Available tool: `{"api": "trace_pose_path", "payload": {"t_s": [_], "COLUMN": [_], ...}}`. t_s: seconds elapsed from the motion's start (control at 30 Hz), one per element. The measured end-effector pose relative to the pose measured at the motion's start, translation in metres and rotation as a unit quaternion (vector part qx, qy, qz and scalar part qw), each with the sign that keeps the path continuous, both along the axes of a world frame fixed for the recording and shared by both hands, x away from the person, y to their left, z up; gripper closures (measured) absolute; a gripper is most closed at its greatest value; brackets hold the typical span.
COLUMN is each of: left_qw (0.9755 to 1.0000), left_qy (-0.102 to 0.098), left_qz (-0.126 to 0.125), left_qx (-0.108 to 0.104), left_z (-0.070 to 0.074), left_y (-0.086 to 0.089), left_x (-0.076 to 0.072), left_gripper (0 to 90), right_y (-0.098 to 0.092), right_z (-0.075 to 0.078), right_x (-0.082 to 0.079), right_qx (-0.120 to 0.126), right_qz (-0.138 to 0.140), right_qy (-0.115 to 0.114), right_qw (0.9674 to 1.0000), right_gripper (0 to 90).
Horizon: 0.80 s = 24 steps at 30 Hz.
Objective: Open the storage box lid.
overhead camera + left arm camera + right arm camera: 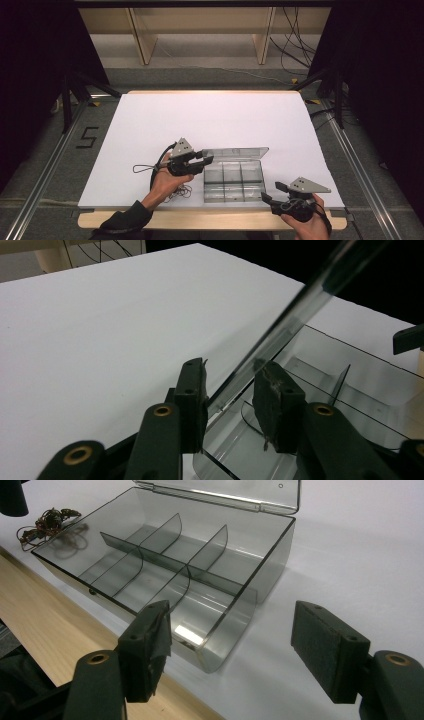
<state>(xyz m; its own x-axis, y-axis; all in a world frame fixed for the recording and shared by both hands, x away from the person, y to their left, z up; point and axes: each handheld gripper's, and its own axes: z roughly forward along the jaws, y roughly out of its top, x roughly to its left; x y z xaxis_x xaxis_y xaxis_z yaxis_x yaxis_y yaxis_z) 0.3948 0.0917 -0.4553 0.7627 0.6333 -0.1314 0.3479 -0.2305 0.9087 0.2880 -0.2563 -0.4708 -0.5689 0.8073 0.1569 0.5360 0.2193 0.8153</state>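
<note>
A clear smoky plastic compartment box (233, 181) stands near the table's front edge with its lid (235, 152) swung up at the back. Curved dividers (165, 555) split the box, and its compartments look bare. My left gripper (207, 160) is at the lid's left end. In the left gripper view, the lid (280, 335) runs between the jaws of that gripper (232, 400), lying against the left pad (192, 400) with a gap to the other pad. My right gripper (272, 192) is open at the box's front right corner (220, 650), with nothing gripped.
A small tangle of brown cord (181, 191) lies left of the box, by the left hand. The white sheet (210, 120) covers the table, and a bare wooden strip (210, 220) runs along the front. Shelf legs and floor cables stand beyond the far edge.
</note>
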Motion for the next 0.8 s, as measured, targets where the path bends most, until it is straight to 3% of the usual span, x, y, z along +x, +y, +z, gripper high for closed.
{"api": "trace_pose_path", "payload": {"t_s": [0.2, 0.27, 0.3, 0.4, 0.53, 0.63, 0.8], "left_qw": [1.0000, 1.0000, 1.0000, 0.9999, 0.9999, 0.9999, 0.9998], "left_qy": [0.002, 0.002, 0.009, 0.011, 0.009, 0.012, 0.015], "left_qz": [0.001, -0.007, -0.001, -0.002, 0.000, -0.002, 0.004], "left_qx": [0.000, 0.000, 0.001, 0.004, 0.005, 0.006, 0.010], "left_z": [0.000, -0.001, -0.001, -0.003, -0.003, -0.003, -0.003], "left_y": [-0.001, 0.000, -0.001, -0.002, -0.003, -0.003, -0.003], "left_x": [0.004, 0.006, 0.006, 0.007, 0.008, 0.010, 0.012], "left_gripper": [66.7, 66.7, 66.5, 66.2, 66.5, 66.8, 67.7], "right_y": [-0.001, 0.000, -0.001, -0.002, 0.000, 0.001, 0.000], "right_z": [-0.001, -0.001, -0.002, -0.002, -0.005, -0.004, -0.004], "right_x": [0.000, -0.002, 0.000, 0.000, 0.000, -0.003, -0.004], "right_qx": [0.000, 0.005, -0.002, -0.011, 0.002, 0.007, 0.005], "right_qz": [0.003, -0.002, 0.004, 0.007, 0.012, 0.004, 0.006], "right_qy": [0.000, 0.013, 0.001, -0.003, 0.000, 0.019, 0.023], "right_qw": [1.0000, 0.9999, 1.0000, 0.9999, 0.9999, 0.9998, 0.9997], "right_gripper": [33.5, 33.4, 33.4, 33.4, 33.0, 32.9, 32.8]}}
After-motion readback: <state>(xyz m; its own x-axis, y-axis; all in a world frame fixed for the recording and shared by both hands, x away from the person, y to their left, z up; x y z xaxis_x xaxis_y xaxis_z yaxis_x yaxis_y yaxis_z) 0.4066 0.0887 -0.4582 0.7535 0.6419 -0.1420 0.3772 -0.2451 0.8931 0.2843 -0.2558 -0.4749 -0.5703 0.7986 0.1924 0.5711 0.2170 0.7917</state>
